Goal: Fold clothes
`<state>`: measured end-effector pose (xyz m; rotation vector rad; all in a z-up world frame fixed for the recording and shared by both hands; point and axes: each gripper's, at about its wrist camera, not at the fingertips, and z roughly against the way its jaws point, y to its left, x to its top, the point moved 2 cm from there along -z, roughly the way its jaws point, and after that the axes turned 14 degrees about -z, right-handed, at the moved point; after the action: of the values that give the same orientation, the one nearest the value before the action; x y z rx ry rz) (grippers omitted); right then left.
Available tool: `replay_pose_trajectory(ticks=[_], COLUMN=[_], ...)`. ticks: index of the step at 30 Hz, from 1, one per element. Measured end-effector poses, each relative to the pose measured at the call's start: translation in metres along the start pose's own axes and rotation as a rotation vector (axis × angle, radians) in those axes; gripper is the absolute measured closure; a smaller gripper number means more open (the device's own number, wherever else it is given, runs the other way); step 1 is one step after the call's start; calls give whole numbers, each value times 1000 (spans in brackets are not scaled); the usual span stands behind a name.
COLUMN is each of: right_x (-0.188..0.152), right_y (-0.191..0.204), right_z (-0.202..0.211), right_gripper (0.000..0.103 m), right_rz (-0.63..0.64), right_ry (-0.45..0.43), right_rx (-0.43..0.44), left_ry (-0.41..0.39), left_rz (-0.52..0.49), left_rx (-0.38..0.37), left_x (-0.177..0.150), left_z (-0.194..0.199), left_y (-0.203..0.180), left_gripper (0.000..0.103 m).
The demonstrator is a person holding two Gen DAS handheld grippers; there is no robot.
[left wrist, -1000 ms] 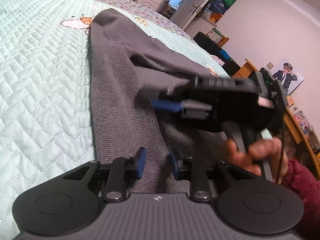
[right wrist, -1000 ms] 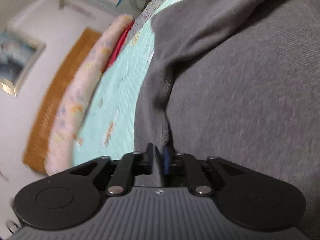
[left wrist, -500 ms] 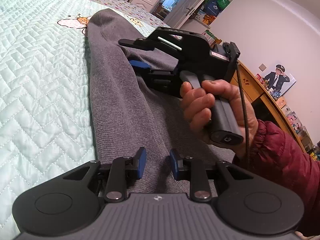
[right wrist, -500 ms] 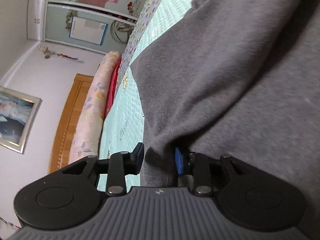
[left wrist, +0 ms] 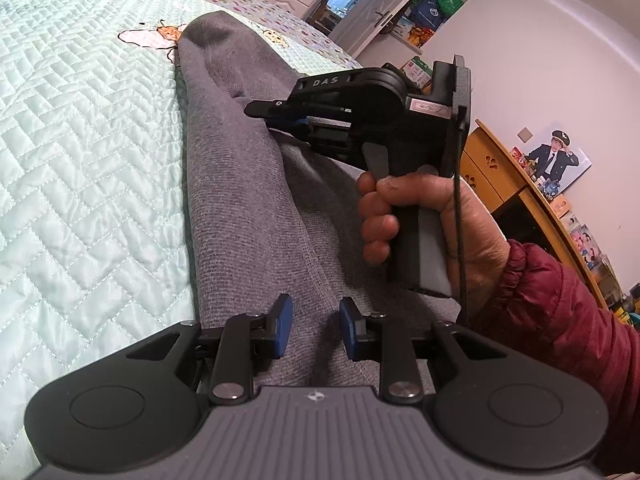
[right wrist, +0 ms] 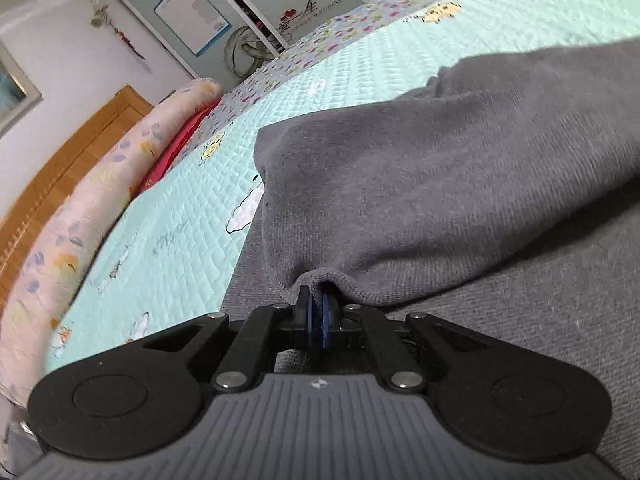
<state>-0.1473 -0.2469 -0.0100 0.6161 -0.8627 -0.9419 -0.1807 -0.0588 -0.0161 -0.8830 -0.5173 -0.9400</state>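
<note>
A grey garment (left wrist: 240, 184) lies along the mint quilted bed (left wrist: 80, 160), near its edge. The left gripper (left wrist: 312, 330) gapes above it; the right gripper (right wrist: 318, 316) pinches a fold's hem. A wooden headboard (right wrist: 60, 168) backs the pillows.

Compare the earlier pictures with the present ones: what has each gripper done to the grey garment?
The right gripper, open half a second ago, has shut on a fold of the grey garment and lifted it. The left gripper stays open over the garment, unmoved on the quilt.
</note>
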Motion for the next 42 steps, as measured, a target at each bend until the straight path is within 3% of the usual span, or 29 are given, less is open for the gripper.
replay_pose_trajectory(ticks=[2, 4, 6, 13, 15, 18, 21, 24, 26, 30, 35, 39, 42], right_x=[4, 5, 4, -14, -15, -17, -20, -23, -27, -26, -28, -28, -27], right_y=[-6, -20, -29, -22, -22, -22, -18, -9, -12, -17, -23, -21, -22], right_z=[1, 2, 12, 6, 2, 5, 21, 17, 8, 10, 12, 9, 10], right_gripper=[99, 90, 78, 75, 76, 100, 101, 101, 102, 103, 103, 103, 103], right_rz=[-55, -214, -281, -263, -294, -283, -252, -76, -27, -28, -50, -72, -80], right_ry=[15, 78, 85, 197, 210, 203, 157, 119, 113, 107, 110, 110, 111], right_rx=[32, 126, 167, 175, 190, 173, 188, 70, 47, 55, 78, 99, 101], left_ry=[0, 0, 0, 1, 2, 3, 6, 11, 16, 9, -152, -209, -184], left_rz=[3, 3, 2, -3, -4, -1, -8, -15, -22, -23, 64, 40, 112], left_rx=[-3, -4, -4, -2, -2, -3, 0, 2, -1, -22, -81, -22, 41], left_x=[0, 0, 0, 0, 0, 1, 1, 2, 3, 7, 37, 80, 89], left_z=[0, -1, -1, -2, -2, -1, -2, -2, 0, 7, 32, 11, -32], left_y=[1, 2, 1, 1, 1, 1, 0, 0, 0, 1, 3, 13, 43], left_gripper=[75, 75, 75, 75, 75, 75, 75, 75, 75, 75, 75, 75, 74])
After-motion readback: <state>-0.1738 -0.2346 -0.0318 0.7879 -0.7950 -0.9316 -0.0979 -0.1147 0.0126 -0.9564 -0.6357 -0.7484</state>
